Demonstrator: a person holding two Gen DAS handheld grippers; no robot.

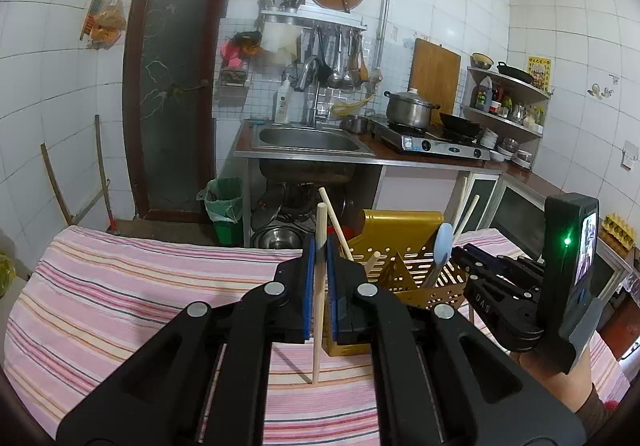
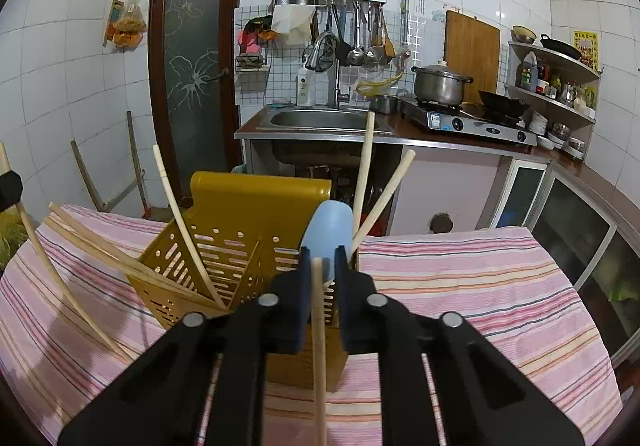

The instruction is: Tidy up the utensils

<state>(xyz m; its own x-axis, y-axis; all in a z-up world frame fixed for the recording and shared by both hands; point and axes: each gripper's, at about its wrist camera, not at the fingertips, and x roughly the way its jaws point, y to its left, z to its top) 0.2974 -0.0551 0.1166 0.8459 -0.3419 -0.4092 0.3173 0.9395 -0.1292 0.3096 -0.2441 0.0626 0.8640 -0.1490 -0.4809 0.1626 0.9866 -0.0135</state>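
Note:
A yellow slotted utensil holder [image 1: 404, 266] [image 2: 240, 246] stands on the pink striped cloth [image 1: 140, 286]. It holds a pale blue spoon [image 1: 444, 242] [image 2: 330, 230] and several wooden chopsticks [image 2: 180, 214]. My left gripper [image 1: 320, 246] is shut on one upright chopstick [image 1: 318, 318], just left of the holder, with the stick's lower end near the cloth. My right gripper [image 2: 322, 258] is shut on another chopstick [image 2: 319, 346] in front of the holder's near corner. In the left wrist view the right gripper [image 1: 460, 252] sits at the holder's right side.
More chopsticks [image 2: 92, 242] lean against the holder's left side. Past the table's far edge are a steel sink counter [image 1: 308, 142], a stove with a pot [image 1: 412, 110], a green bin [image 1: 226, 210] and a dark door [image 1: 176, 78]. Cabinets [image 2: 560, 214] run along the right.

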